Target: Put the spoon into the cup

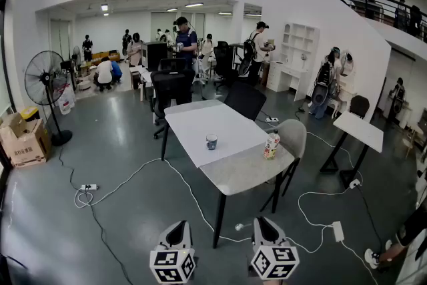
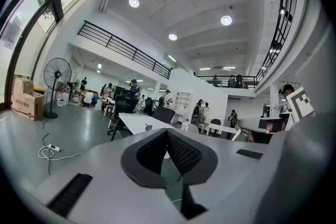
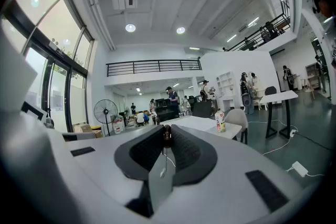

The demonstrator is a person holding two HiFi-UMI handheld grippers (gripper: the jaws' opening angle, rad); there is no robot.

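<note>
Spoon (image 3: 160, 182) was in hand: my right gripper (image 3: 167, 135) was clenched on it, one end pinched up at the tips and the flat grey stem running back down between the pads towards the camera. So the pick-up looked done. My left gripper (image 2: 168, 132) was closed too, pads meeting at the tips with nothing between them, just riding along beside the right one. The cup (image 1: 211, 141) stood upright on the white half of the table (image 1: 235, 173), out in the open, with a labelled bottle (image 1: 271, 145) near it on the grey half. No spoon showed in the cup that I could make out, and both grippers were held low, well apart from the table, with bare floor between us. By my reckoning most of the job was left: close in on the table, bring the spoon over the cup's mouth, lower it in, let go.
</note>
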